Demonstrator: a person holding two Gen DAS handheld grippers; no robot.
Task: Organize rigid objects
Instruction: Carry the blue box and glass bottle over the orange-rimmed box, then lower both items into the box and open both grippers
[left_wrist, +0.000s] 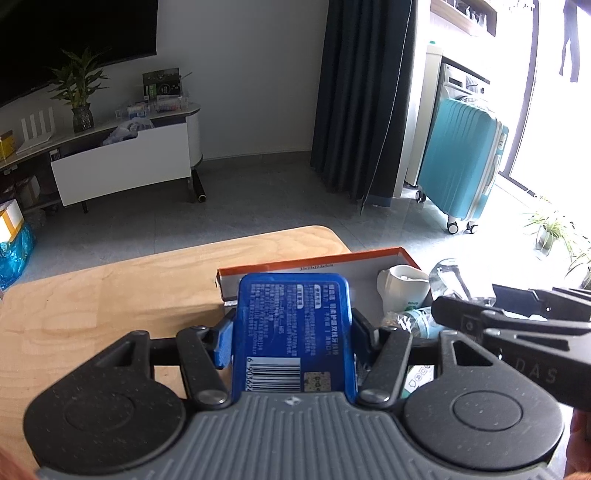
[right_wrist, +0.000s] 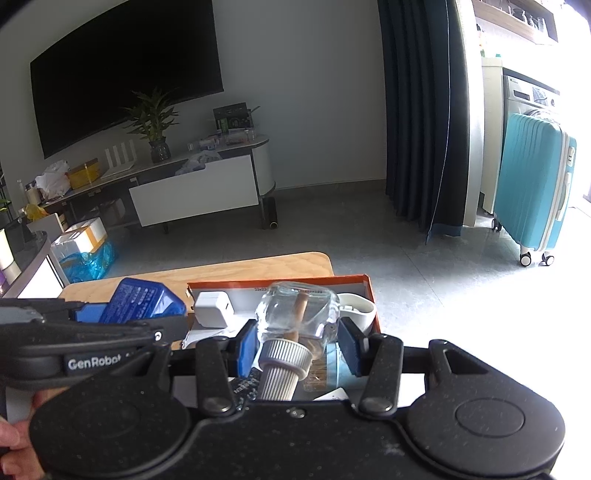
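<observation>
left gripper (left_wrist: 293, 332) is clamped on the blue tin (left_wrist: 293, 332), held just before the orange box (left_wrist: 314, 264). right gripper (right_wrist: 297, 341) grips a glass jar (right_wrist: 297, 314) over that box. both look mid-carry; next, lower each inside and release.

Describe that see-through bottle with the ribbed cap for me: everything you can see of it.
The clear bottle looks like glass or hard plastic, squat and rounded, with a grey ribbed screw cap on. A tan stick shows inside. It lies tipped over, cap towards the camera, clamped between the blue pads of the right gripper, over the orange-rimmed box that holds a white cup and a white charger.
</observation>
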